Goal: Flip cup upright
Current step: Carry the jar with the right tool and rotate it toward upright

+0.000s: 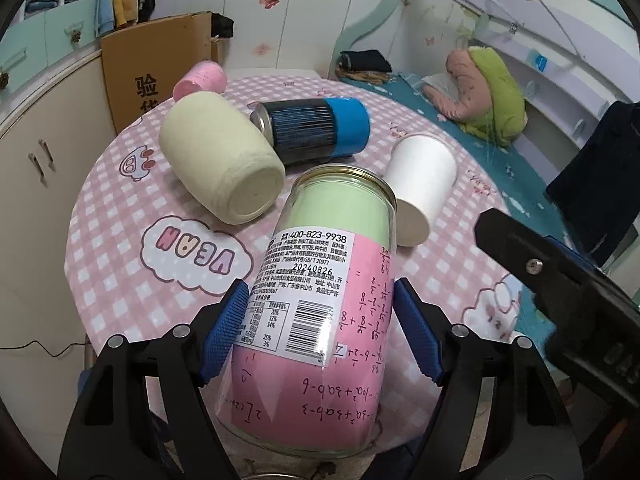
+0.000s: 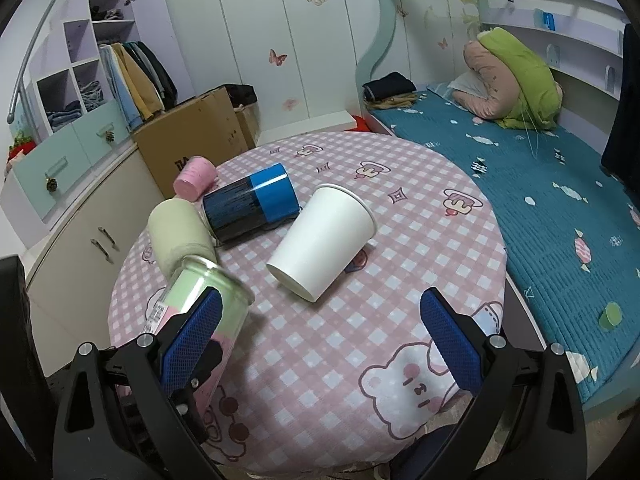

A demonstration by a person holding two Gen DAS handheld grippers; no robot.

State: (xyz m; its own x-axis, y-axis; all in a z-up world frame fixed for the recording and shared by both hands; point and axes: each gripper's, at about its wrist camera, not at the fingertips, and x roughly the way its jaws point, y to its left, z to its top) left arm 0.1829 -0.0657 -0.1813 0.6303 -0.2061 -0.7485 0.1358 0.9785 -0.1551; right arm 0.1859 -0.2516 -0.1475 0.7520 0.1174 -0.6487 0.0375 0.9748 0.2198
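Observation:
My left gripper (image 1: 320,328) is shut on a clear jar cup (image 1: 320,300) lined with pink and green paper and a white label. The jar is tilted, its metal-rimmed mouth pointing away over the table. It also shows in the right wrist view (image 2: 196,300). My right gripper (image 2: 320,336) is open and empty above the near table edge; its black body shows in the left wrist view (image 1: 560,292). A white paper cup (image 2: 320,240) lies on its side ahead of the right gripper.
On the round table with a pink checked cloth (image 2: 360,320) lie a cream cup (image 1: 220,160), a blue and black can (image 1: 316,128) and a pink cup (image 1: 200,80). A cardboard box (image 2: 192,140) and cabinets stand left; a bed (image 2: 540,180) is right.

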